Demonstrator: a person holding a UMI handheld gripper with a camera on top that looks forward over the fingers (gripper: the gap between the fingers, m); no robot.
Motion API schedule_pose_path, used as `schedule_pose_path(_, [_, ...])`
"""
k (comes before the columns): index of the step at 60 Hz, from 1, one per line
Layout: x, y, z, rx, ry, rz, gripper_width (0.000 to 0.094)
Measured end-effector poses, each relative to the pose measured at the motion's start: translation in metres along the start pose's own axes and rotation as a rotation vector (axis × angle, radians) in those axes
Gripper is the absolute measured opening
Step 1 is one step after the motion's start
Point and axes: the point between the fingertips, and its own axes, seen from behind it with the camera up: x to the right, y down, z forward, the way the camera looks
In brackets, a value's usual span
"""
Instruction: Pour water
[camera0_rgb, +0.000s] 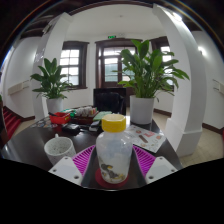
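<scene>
A clear plastic bottle (113, 150) with a yellow cap (114, 123) stands upright between my fingers, its base on a red round coaster (110, 183) on the dark table (30, 145). My gripper (112, 165) is closed around the bottle's lower body, and both pink pads (84, 160) touch its sides with no gap showing. A pale cup (58, 150) stands on the table just left of the left finger.
Small red and other items (62, 118) lie on the table beyond the bottle. Two large potted plants in white pots (143, 108) stand behind, a dark chair (108, 100) between them. A white pillar (186, 90) rises on the right.
</scene>
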Motion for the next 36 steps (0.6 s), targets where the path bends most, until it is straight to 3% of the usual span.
schedule_pose_path(7, [-0.002,0.007,-0.034,-0.009,0.024,-0.001,0.0811])
schedule_pose_path(21, [-0.027,0.019,-0.121,-0.004,0.088,0.004,0.0827])
schedule_pose_path(36, [-0.053,-0.006,-0.171,0.043,0.131,0.014,0.0843])
